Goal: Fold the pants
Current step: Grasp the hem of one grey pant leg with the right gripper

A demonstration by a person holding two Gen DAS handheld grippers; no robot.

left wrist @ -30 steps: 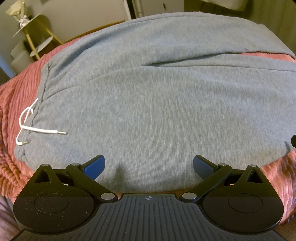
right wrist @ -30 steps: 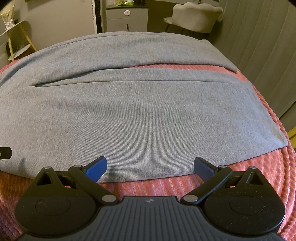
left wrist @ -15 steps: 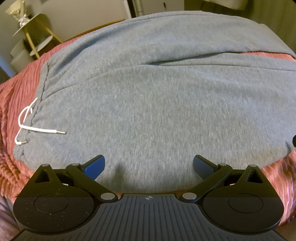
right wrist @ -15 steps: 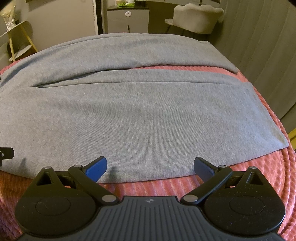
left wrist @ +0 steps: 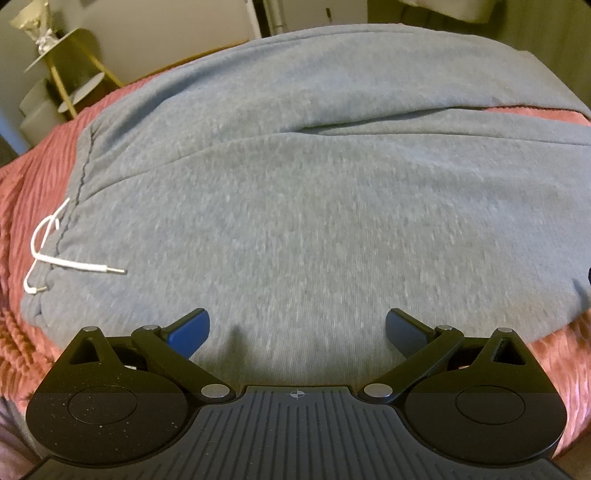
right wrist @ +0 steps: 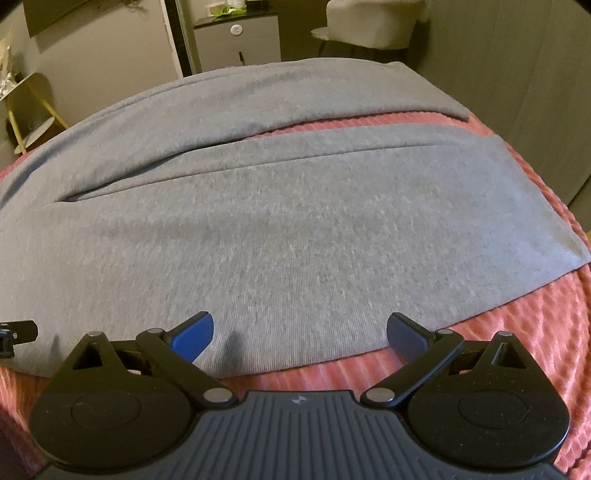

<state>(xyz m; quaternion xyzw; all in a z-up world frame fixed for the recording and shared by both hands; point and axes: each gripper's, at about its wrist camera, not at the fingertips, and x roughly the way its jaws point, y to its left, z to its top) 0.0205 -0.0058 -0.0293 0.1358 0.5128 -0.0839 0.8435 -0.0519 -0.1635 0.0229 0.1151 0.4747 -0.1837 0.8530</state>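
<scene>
Grey fabric, left wrist view: sweatpants (left wrist: 314, 206) lie spread flat across a pink ribbed bedspread (left wrist: 26, 206), waistband end at the left of this view, legs running off to the right.
Drawstring: a white cord (left wrist: 55, 251) loops at the waistband, one metal-tipped end lying on the grey cloth.
Left claw: the left claw (left wrist: 297, 328) hovers over the near edge of the sweatpants with its jaws spread wide, blue pads (left wrist: 188, 328) apart and nothing between them.
Background, left: a gold tiered stand (left wrist: 62, 74) stands past the bed's far left corner, blurred.
Leg end, right wrist view: the sweatpants (right wrist: 295, 229) show both legs side by side, the near one reaching its hem at the right, a strip of bedspread (right wrist: 517, 332) visible between the legs toward the far hem.
Right claw: the right claw (right wrist: 299, 330) is poised at the near leg's lower edge, jaws wide apart and gripping nothing; the edge of the cloth runs just in front of the fingers.
Edge of frame: a tip of the left claw (right wrist: 16, 332) pokes in at the far left, over the cloth.
Background, right: a grey cabinet (right wrist: 236, 40) and a pale upholstered chair (right wrist: 369, 22) sit beyond the bed.
</scene>
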